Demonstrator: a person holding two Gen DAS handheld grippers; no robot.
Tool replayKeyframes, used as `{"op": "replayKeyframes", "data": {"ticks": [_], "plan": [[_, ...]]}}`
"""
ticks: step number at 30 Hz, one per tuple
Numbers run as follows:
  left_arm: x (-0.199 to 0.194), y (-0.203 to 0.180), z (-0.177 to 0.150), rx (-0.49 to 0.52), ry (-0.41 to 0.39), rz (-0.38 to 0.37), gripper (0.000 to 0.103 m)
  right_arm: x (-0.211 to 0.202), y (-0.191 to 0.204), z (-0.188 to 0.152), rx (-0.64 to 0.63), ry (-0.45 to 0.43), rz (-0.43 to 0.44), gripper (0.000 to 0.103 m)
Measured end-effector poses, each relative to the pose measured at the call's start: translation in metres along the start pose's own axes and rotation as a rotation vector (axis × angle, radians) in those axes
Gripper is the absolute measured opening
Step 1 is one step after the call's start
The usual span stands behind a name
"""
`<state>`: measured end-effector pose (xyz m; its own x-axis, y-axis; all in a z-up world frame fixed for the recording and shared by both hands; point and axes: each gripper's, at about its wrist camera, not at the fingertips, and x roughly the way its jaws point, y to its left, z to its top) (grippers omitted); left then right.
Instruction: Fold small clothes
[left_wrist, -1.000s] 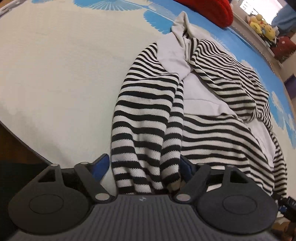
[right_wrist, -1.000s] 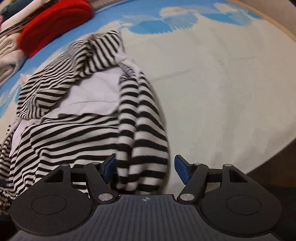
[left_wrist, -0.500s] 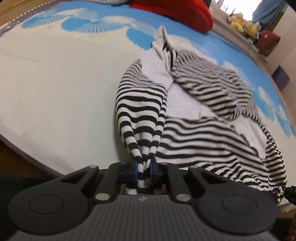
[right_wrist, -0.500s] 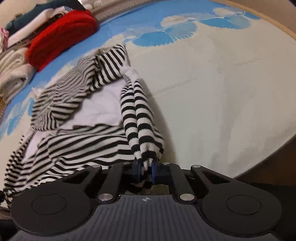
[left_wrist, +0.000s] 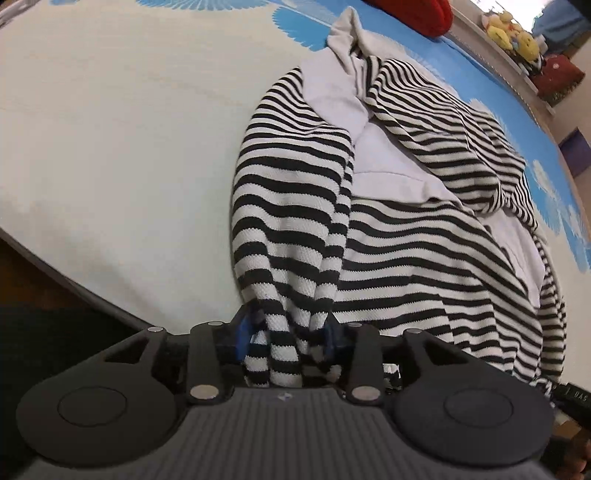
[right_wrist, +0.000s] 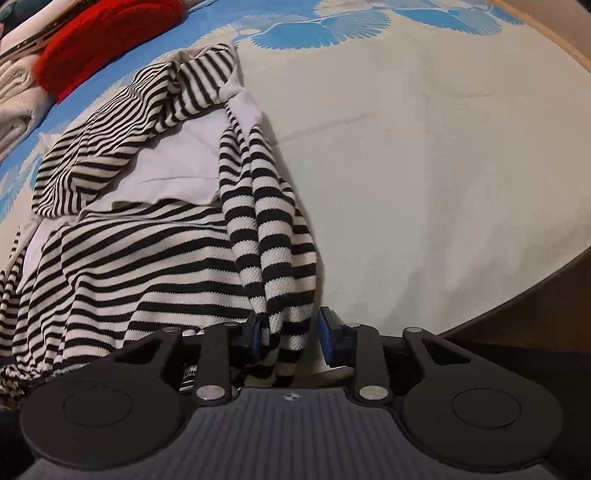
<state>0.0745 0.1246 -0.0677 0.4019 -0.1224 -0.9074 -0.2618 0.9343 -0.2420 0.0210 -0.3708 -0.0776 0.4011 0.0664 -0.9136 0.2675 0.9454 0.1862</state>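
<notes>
Bedspread (left_wrist: 110, 129): striped garment (left_wrist: 424, 251); tongs parted round sleeves.

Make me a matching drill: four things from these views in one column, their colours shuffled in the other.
Things:
1. top
2. plush toys
3. sheet
4. far bundle

Colours:
a. red
b. yellow
c. black and white stripes
d. cream with blue prints

Pairs: 1-c, 2-b, 3-d, 4-a
</notes>
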Motion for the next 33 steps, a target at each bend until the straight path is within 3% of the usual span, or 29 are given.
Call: {"op": "replayKeyframes", "data": {"ticks": [1, 4, 13, 18, 22, 25, 30, 33], "plan": [[-0.001, -0.002, -0.001, 0.014, -0.004, -0.001, 0.029, 0.000, 0.001, 0.000, -0.005, -0.003, 0.014, 0.013], [-0.004, -0.007, -0.001, 0.044, -0.024, -0.010, 0.014, -0.007, 0.004, 0.001, -0.007, -0.035, 0.031, 0.008], [-0.033, -0.012, 0.002, 0.075, -0.125, -0.043, 0.010, -0.041, 0.001, 0.004, 0.023, -0.155, 0.097, 0.006], [-0.064, -0.013, 0.012, 0.041, -0.141, -0.133, 0.010, -0.085, 0.001, 0.012, -0.009, -0.243, 0.154, 0.006], [-0.105, -0.017, 0.018, 0.095, -0.178, -0.171, 0.009, -0.130, -0.002, 0.018, -0.012, -0.288, 0.217, 0.005], [-0.140, -0.014, 0.008, 0.131, -0.179, -0.198, 0.009, -0.171, -0.005, 0.012, -0.024, -0.310, 0.260, 0.005], [-0.197, 0.004, -0.022, 0.097, -0.182, -0.313, 0.010, -0.243, -0.016, -0.009, -0.038, -0.386, 0.342, 0.005], [-0.206, 0.014, -0.025, 0.070, -0.182, -0.333, 0.010, -0.252, -0.017, -0.010, -0.035, -0.384, 0.357, 0.005]]}}
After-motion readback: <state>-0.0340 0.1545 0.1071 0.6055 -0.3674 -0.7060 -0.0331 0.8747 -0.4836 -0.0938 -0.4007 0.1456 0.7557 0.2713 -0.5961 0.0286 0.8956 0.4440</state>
